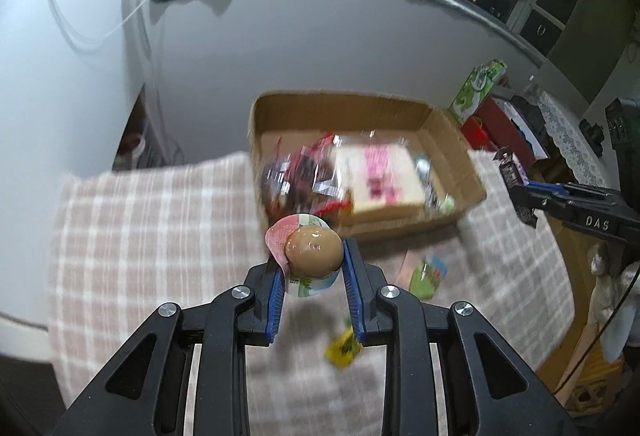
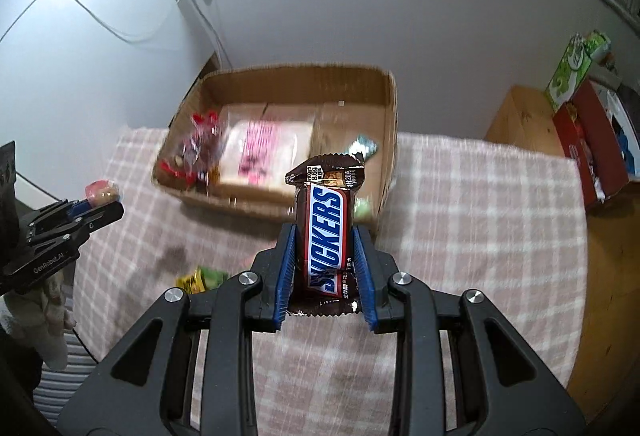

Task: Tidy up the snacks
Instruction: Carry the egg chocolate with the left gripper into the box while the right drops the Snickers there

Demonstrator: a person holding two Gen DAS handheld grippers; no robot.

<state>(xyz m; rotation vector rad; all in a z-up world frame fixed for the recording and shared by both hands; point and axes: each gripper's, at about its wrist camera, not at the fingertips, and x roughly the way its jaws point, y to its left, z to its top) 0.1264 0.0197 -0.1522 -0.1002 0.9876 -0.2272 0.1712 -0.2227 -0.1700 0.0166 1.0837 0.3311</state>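
left gripper point(image 1: 314, 254) clamped on jelly cup point(image 1: 306, 250), right gripper point(image 2: 325, 256) clamped on Snickers bar point(image 2: 326, 232), cardboard box point(image 2: 390, 116) beyond on checked cloth point(image 2: 480, 216)

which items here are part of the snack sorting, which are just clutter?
Job:
Snickers bar in right gripper
jelly cup in left gripper
cardboard box
loose yellow-green packet

Clutter:
green carton
red box
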